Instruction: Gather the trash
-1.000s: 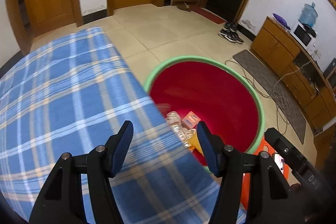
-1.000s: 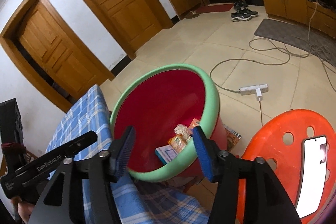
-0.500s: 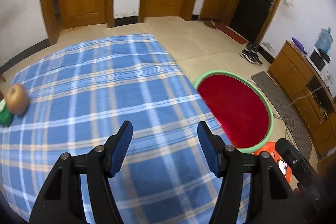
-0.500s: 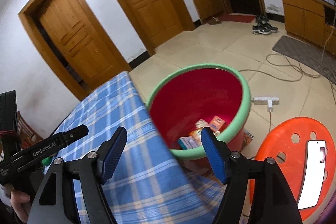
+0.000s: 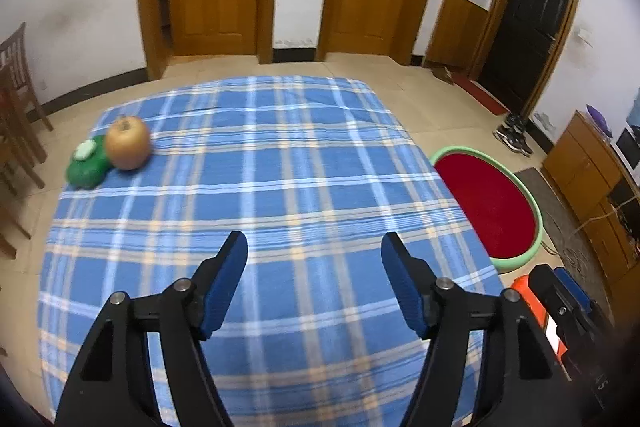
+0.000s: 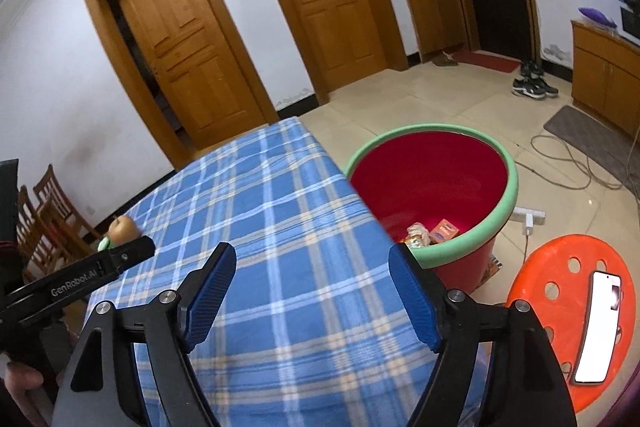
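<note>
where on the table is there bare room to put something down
Nearly the whole blue plaid cloth is bare: the middle, the far edge toward the doors, and the side bordering the red bin. The only crowded spot is the far left corner, where the apple sits against a green item. Both tools, left and right, are opening with nothing between them.

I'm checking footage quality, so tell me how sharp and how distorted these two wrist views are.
Left wrist view: strong fisheye bowing of the door frames, dark corners, the apple and tablecloth slightly motion-smeared. Right wrist view: the same curvature, the red tub fairly sharp, the phone screen on the orange stool blown out white.
</note>
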